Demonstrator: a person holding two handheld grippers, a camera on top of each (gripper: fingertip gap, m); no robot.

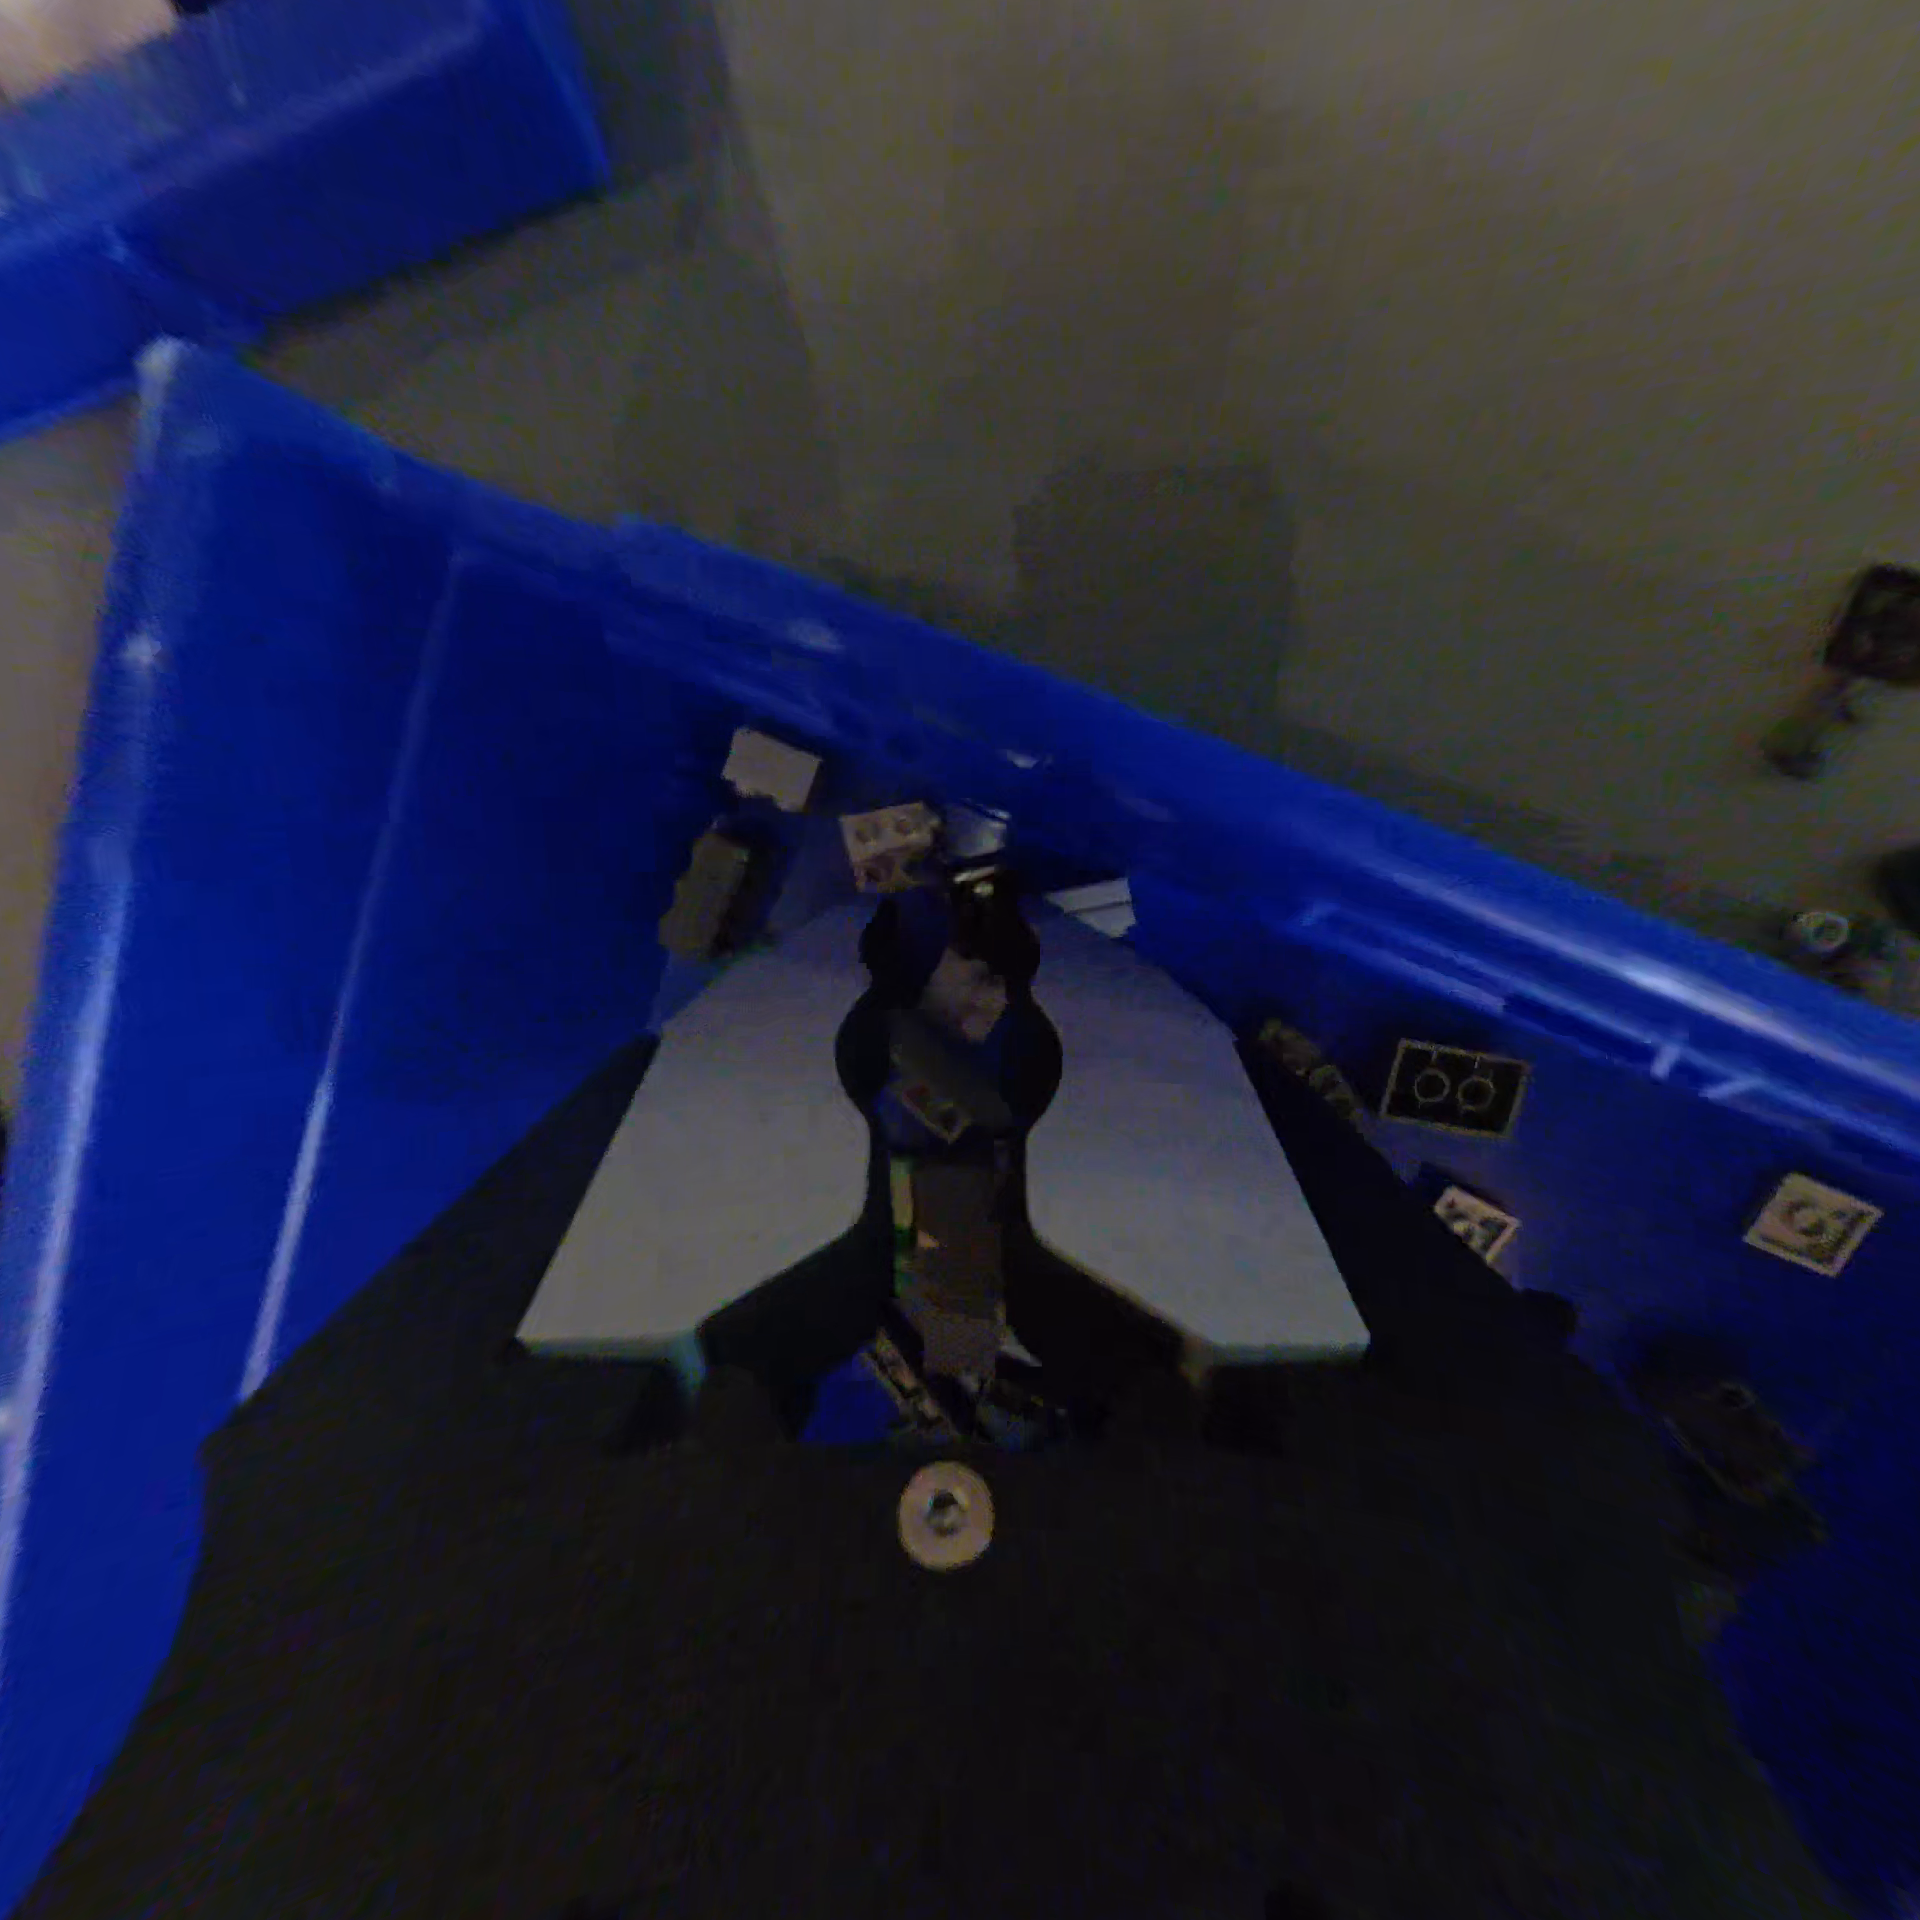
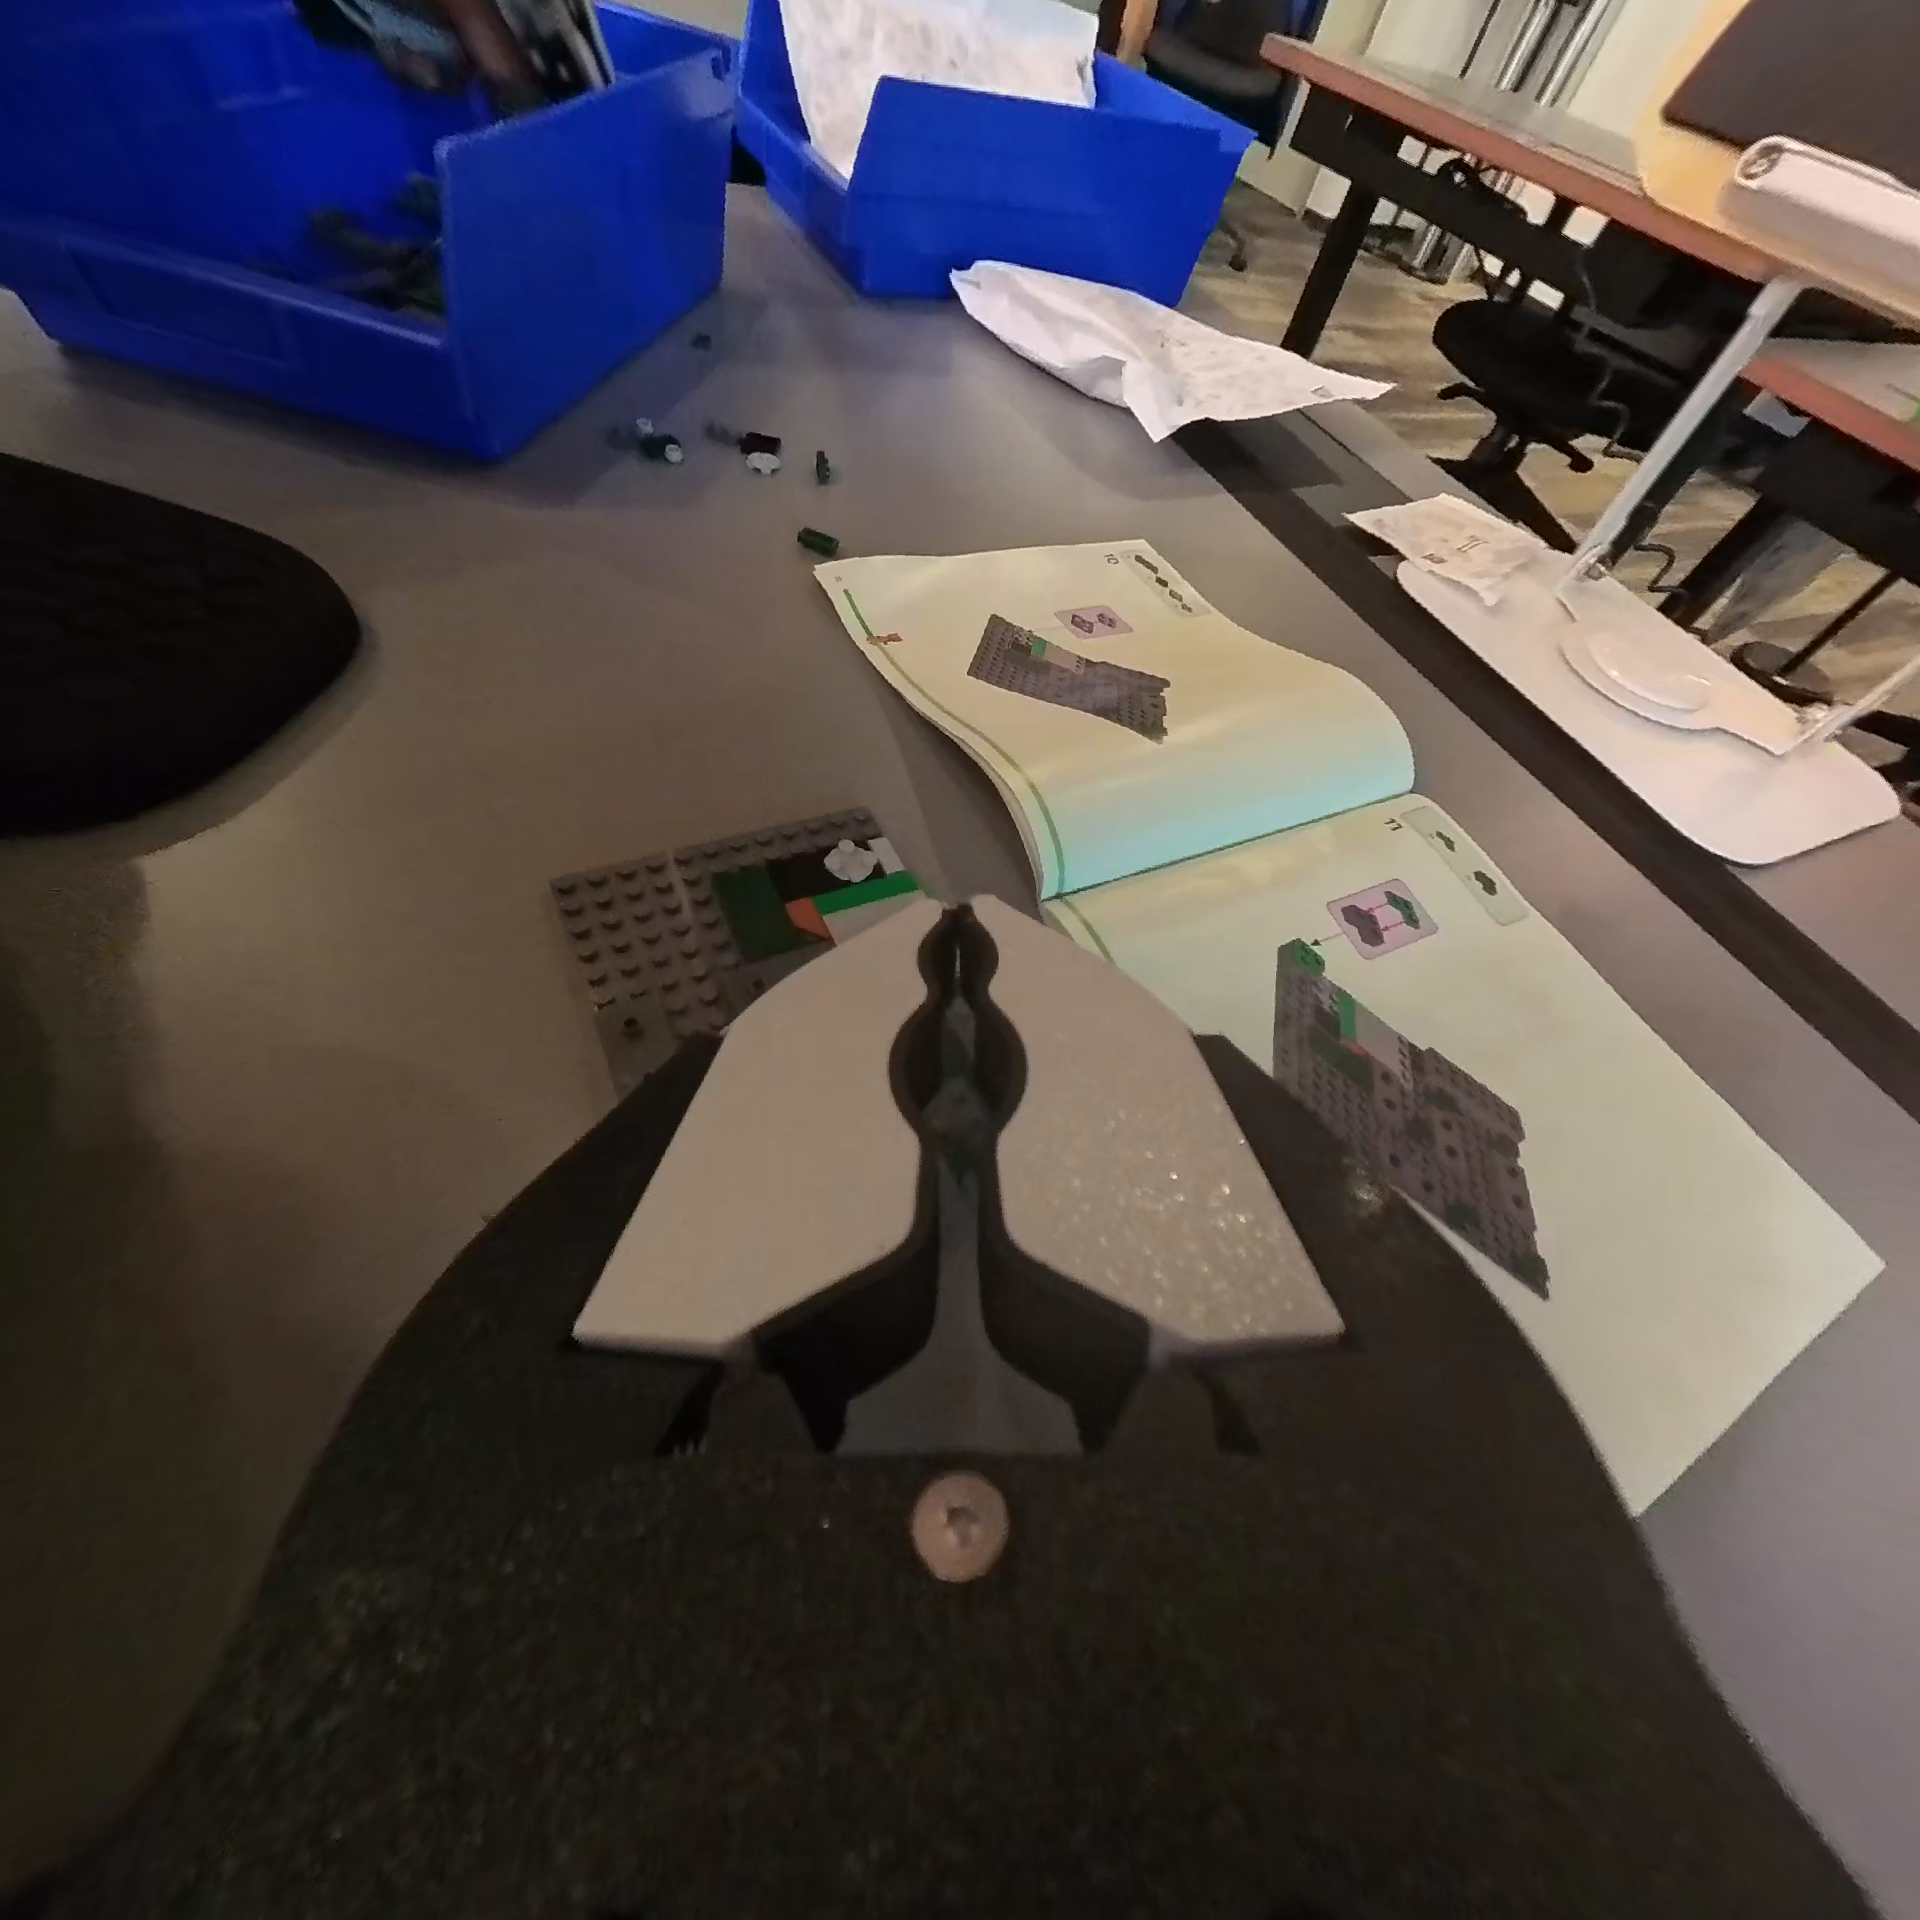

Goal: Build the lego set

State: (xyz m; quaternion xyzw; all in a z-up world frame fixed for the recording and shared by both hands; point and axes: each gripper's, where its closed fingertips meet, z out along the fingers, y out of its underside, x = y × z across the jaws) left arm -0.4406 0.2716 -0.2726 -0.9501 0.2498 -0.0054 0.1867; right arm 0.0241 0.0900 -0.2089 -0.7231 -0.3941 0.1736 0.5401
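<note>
In the left wrist view my left gripper (image 1: 971, 904) reaches down into a blue bin (image 1: 312, 831). Its jaws are nearly together on a small dark lego piece (image 1: 975, 883) at the tips; the view is dark and blurred. Loose bricks lie around it: a white one (image 1: 888, 847), a black two-stud one (image 1: 1455, 1089), a white tile (image 1: 1810, 1224). In the right wrist view my right gripper (image 2: 961, 914) is shut and empty. It hovers over the near right corner of the grey baseplate (image 2: 644, 935), which carries green, black, orange and white pieces (image 2: 821, 894).
The open instruction booklet (image 2: 1195, 727) lies right of the baseplate. Two blue bins (image 2: 520, 343) (image 2: 987, 208) stand at the back, with small loose pieces (image 2: 758, 452) and crumpled white paper (image 2: 1143, 343) before them. A dark rounded object (image 2: 135, 644) is at left. The table edge (image 2: 1455, 644) runs along the right. The gap from one gripper's tips to the other's is roughly 50 cm. To reach the white tile (image 1: 1810, 1224) in a straight line is about 15 cm for my left fingers, about 35 cm for my right.
</note>
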